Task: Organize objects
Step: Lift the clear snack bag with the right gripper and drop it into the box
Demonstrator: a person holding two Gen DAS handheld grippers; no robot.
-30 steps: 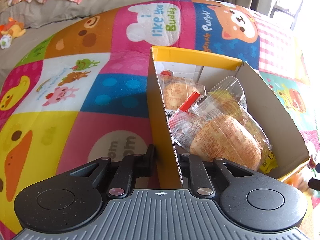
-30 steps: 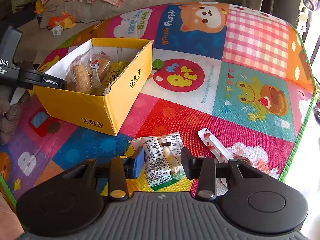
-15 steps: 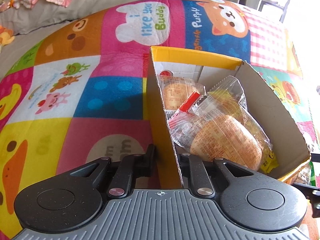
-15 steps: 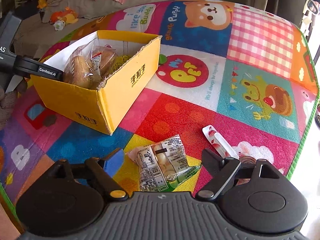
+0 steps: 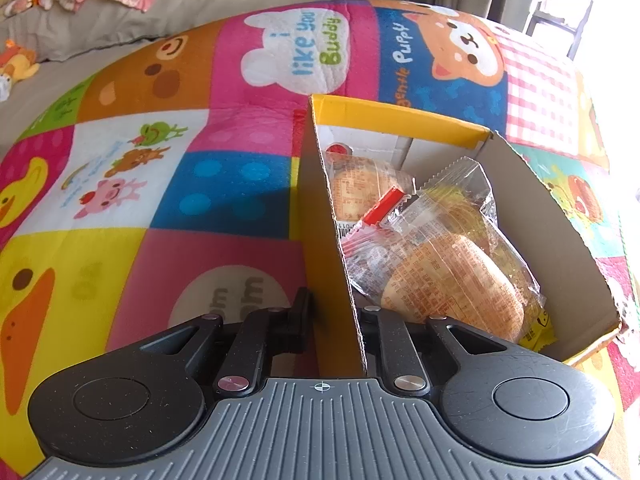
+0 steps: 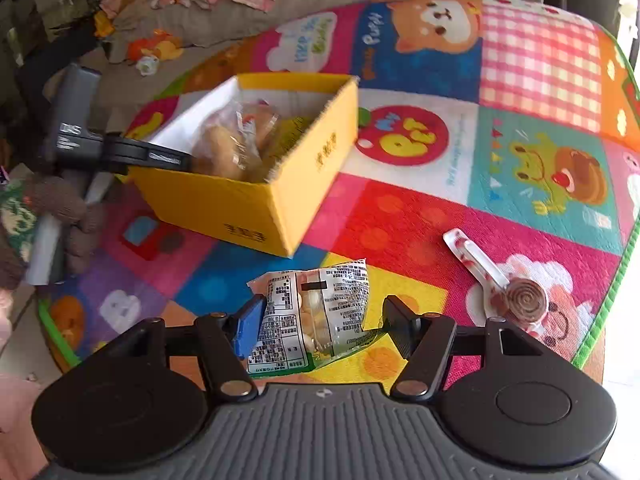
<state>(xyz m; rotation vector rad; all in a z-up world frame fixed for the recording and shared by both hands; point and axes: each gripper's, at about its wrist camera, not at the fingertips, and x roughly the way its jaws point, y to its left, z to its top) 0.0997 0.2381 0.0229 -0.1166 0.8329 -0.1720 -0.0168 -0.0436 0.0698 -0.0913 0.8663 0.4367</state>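
1. A colourful patchwork cartoon play mat (image 6: 420, 216) is shown, with an open yellow cardboard box (image 6: 248, 208) standing on it at about ten o'clock from the right gripper (image 6: 320, 320).

2. The relation that matters most: a small clear plastic snack packet printed with black text (image 6: 316, 316) is seen directly between the fingers of the right gripper, at twelve o'clock and very close. Its long axis is judged to run roughly from six to twelve o'clock, tilted slightly toward one o'clock, so it lies along the fingers, not across them.

3. The right gripper is seen partly open. The blue-padded left finger (image 6: 248, 328) appears to touch the packet's edge; the black right finger (image 6: 400, 320) is set just apart from it. Whether the packet is lifted or lying on the mat cannot be told.

4. The right hand is by far the nearer to this packet.

5. The left gripper (image 5: 332, 320) is closed on the near wall of the yellow box (image 5: 320, 220), one finger outside and one inside.

6. Clear-wrapped bread rolls (image 5: 452, 276) are seen inside the box, at one o'clock from the left gripper.

7. A wrapped swirl lollipop (image 6: 520, 300) is seen on the mat at two o'clock from the right gripper, apart from the packet.
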